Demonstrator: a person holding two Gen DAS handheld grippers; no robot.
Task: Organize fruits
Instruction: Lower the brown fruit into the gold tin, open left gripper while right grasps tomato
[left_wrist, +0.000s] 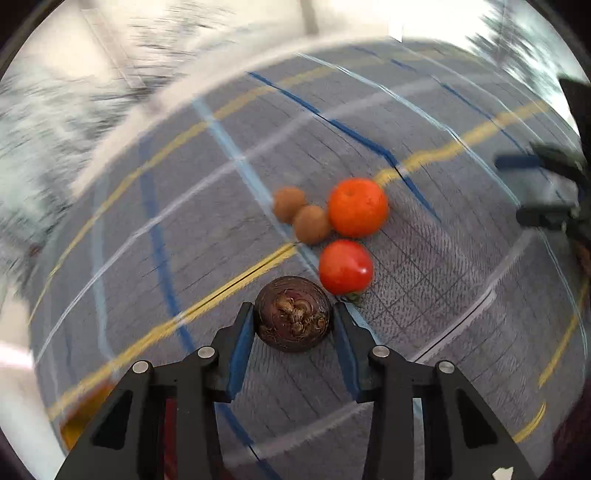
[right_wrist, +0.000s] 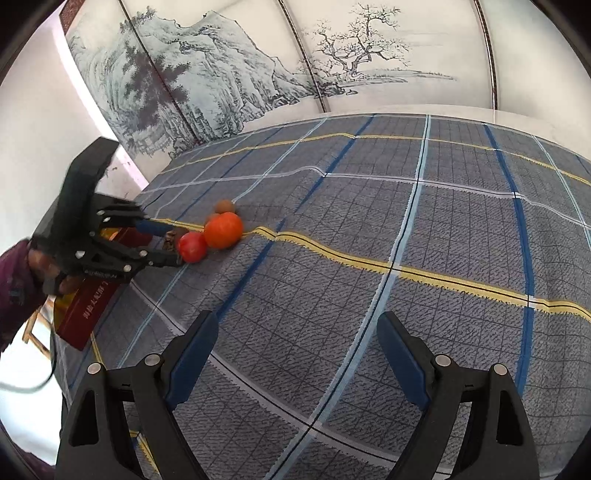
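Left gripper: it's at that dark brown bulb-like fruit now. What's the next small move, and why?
Probably lift it a little, straight up. The left gripper has both blue pads against the sides of the dark brown fruit, which seems to sit on the plaid cloth. The red tomato lies close behind, so sliding forward could knock it.

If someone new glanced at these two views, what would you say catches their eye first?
Probably the bright cluster of fruit on the plaid tablecloth: an orange touching a red tomato, with two small brown fruits beside them. Next, the left gripper, its pads closed against a dark brown round fruit just in front of the tomato. In the right wrist view, an ink landscape painting fills the wall behind.
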